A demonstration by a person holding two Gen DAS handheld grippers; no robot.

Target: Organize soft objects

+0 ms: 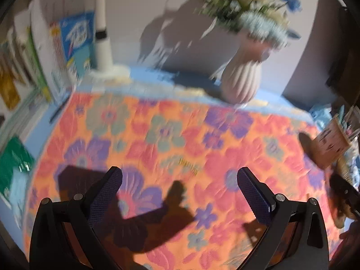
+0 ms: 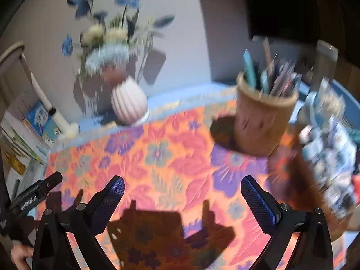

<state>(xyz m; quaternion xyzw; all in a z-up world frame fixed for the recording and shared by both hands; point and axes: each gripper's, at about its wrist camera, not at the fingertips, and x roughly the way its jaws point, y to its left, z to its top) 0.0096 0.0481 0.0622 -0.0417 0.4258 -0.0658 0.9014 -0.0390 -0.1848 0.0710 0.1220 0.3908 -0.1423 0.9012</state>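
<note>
Floral cloth [image 1: 171,139] in orange, pink and purple fills the left wrist view, spread flat over a blue-covered table [image 1: 157,76], and above it the left gripper [image 1: 180,180] hangs with its jaws spread wide and nothing between the textured blue pads. Its shadow falls dark on the cloth just below the fingers. At the far edge of the table a ribbed pink vase [image 1: 241,79] holds a bunch of white and blue flowers [image 1: 247,11], blurred by motion, against a pale wall. To the left, a white lamp post [image 1: 102,33] rises from its base beside a row of upright books [image 1: 74,40], and a green packet [image 1: 13,164] lies near the table's left edge. At the right edge a tan pencil cup [image 1: 333,144] is partly cut off by the frame, and the dark tip of the other tool shows just below it. In the right wrist view the right gripper [image 2: 182,193] likewise stands wide open and empty over the same floral cloth [image 2: 171,157], its shadow thrown onto the fabric beneath. The pencil cup [image 2: 263,121] stands on the cloth's far right part, crowded with pens, and a blurred heap of blue and white packets [image 2: 328,157] lies just to its right. The pink vase [image 2: 129,105] sits at the cloth's far edge, the books [image 2: 38,121] beyond it on the left. The left gripper [image 2: 48,182] enters from the lower left, with part of a hand [image 2: 20,254] visible under it.
</note>
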